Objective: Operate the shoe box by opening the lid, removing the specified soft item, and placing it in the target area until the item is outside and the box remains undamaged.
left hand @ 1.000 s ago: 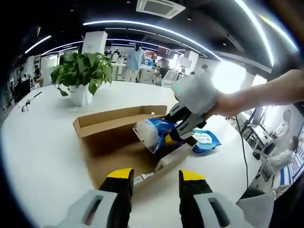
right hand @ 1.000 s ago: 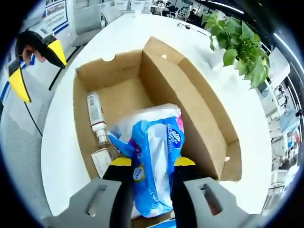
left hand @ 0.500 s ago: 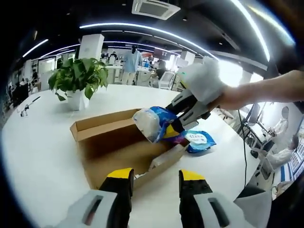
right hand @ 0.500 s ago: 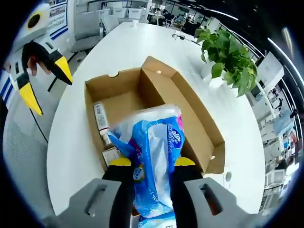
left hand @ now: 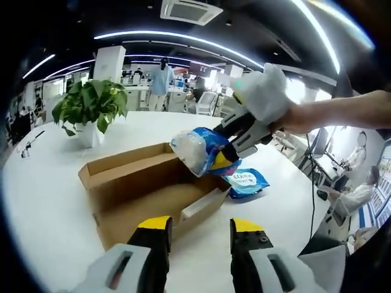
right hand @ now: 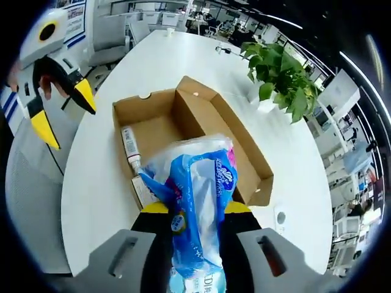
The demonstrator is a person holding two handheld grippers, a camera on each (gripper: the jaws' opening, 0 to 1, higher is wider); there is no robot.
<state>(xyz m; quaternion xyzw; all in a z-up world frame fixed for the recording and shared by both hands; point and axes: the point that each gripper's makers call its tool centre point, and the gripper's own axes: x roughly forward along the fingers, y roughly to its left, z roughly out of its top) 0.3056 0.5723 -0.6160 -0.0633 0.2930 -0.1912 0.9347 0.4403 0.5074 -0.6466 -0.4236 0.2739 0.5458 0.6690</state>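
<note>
Tissue pack [right hand: 197, 201] now higher above open shoe box [right hand: 183, 131], bottle [right hand: 129, 148] inside.

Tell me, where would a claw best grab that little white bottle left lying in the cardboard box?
Probably around its middle, coming straight down from above. In the right gripper view the white bottle lies flat on the floor of the open cardboard box, close along one wall. The claw's jaws would likely straddle its narrow width, one slipping between bottle and wall; that gap looks tight, so this is a guess.
</note>
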